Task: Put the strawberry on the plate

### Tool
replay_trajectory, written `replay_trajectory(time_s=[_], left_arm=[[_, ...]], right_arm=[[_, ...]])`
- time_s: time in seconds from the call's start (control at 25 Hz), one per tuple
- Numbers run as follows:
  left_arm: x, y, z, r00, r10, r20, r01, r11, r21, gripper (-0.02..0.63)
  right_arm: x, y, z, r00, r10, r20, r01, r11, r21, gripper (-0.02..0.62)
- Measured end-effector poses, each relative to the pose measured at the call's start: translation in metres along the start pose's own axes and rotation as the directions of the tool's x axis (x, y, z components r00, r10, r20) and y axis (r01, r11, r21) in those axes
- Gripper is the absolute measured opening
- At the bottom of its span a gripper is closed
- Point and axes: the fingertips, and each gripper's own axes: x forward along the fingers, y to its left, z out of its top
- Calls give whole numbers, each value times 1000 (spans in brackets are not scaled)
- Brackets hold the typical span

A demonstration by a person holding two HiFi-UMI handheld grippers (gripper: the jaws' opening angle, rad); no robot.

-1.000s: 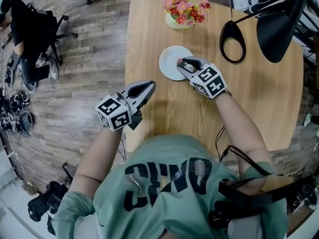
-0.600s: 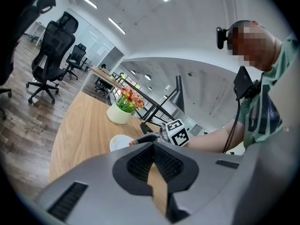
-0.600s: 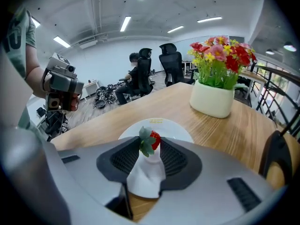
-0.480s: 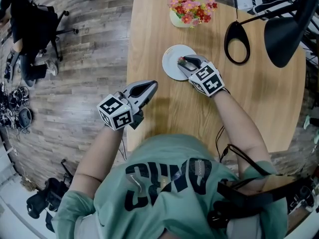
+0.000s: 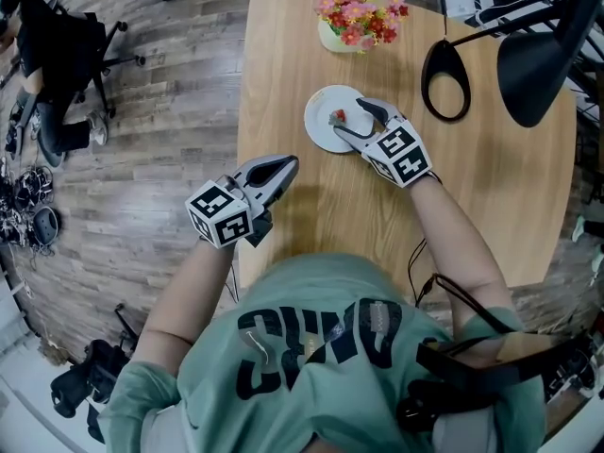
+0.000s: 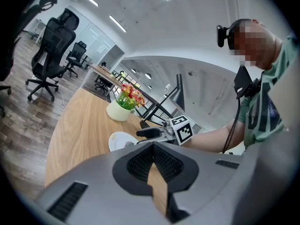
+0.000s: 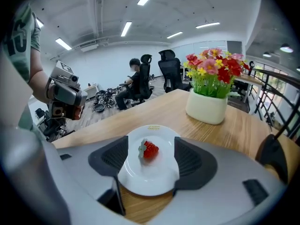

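Surface: a light wooden table [image 5: 311, 206] fills the upper middle of the head view, with grey plank floor down the left side.
Background: a white flower pot [image 5: 340, 38] stands at the top centre. A black lamp [image 5: 533, 50] hangs over the upper right.
Plate: the small white plate [image 5: 319, 125] sits just below the flower pot, apart from it.
Strawberry: the strawberry [image 5: 339, 116] lies on the plate, a little right of its centre. In the right gripper view it rests on its side with the green cap to the left.
Right gripper: your right gripper [image 5: 349, 117] has just been opening. Its jaws now stand wide, one on each side of the berry, and neither pad touches it.
Left gripper: your left gripper [image 5: 284, 166] hangs at the table's left edge, lower left of the plate. Its jaws are together with nothing in them.
Progress: the berry looks delivered, so backing out seems to be all that remains.
Risk, berry: the fruit still lies between your open jaws. A sideways or twisting withdrawal could let a pad nudge it, and it could roll off the rim.
Risk, plate: your lower jaw hangs over the plate's right edge. Dragging back low could catch the rim and slide or tip the light plate.
Risk, pot: pushing forward instead of back brings you toward the flower pot.
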Motion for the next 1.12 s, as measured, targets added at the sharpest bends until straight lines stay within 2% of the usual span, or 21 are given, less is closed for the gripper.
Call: replay_trajectory(time_s=[0.72,0.84,0.88,0.92,0.96,1.12], left_arm=[[-17,-25,7,1000,1,22,-2,999,41,5],[-26,-33,11,1000,0,31,-1,999,46,5],[-30,-37,14,999,-2,33,1,999,49,5],[-35,-41,17,999,-4,35,2,999,54,5],[-39,-44,19,999,-6,39,4,998,59,5],[-56,-58,24,998,-12,60,7,997,75,5]], right_arm=[[-36,7,19,997,-44,58,43,999,12,291],[-49,14,24,998,-29,48,29,999,14,283],[-55,16,27,998,-40,48,39,999,7,174],[-62,17,32,997,-59,55,60,998,-2,35],[-69,18,37,995,-76,67,76,997,-6,5],[-89,29,49,991,-86,101,86,996,1,5]])
